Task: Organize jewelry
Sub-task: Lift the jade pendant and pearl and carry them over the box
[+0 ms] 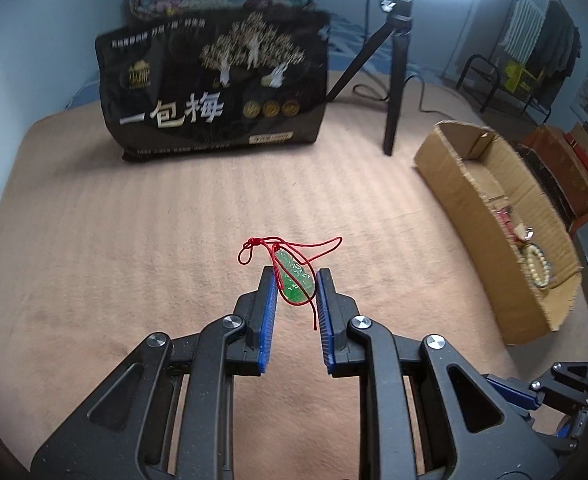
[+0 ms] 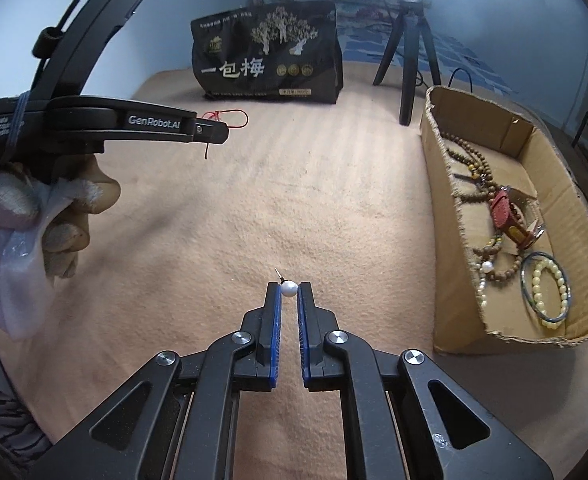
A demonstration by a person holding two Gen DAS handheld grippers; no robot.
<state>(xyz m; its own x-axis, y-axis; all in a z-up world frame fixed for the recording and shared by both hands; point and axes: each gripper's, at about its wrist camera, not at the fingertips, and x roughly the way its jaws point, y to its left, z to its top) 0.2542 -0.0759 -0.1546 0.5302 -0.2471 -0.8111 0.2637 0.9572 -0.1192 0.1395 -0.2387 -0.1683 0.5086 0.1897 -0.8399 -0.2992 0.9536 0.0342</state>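
My left gripper (image 1: 295, 274) is shut on a green jade pendant (image 1: 296, 278) with a red cord (image 1: 289, 245), held above the tan blanket (image 1: 173, 220). In the right wrist view the left gripper (image 2: 213, 132) hovers at the left with the red cord (image 2: 229, 114) hanging from its tip. My right gripper (image 2: 289, 289) is shut on a white pearl earring (image 2: 288, 289), its pin pointing forward. A cardboard box (image 2: 442, 240) at the right holds several bead bracelets, a green bangle (image 2: 546, 290) and a red strap (image 2: 508, 216); it also shows in the left wrist view (image 1: 454, 184).
A black printed bag (image 1: 213, 84) stands at the back of the blanket. A black tripod (image 1: 392, 80) with a ring light stands behind the box. A gloved hand (image 2: 45, 216) holds the left gripper. Clutter lies beyond the box (image 1: 566, 168).
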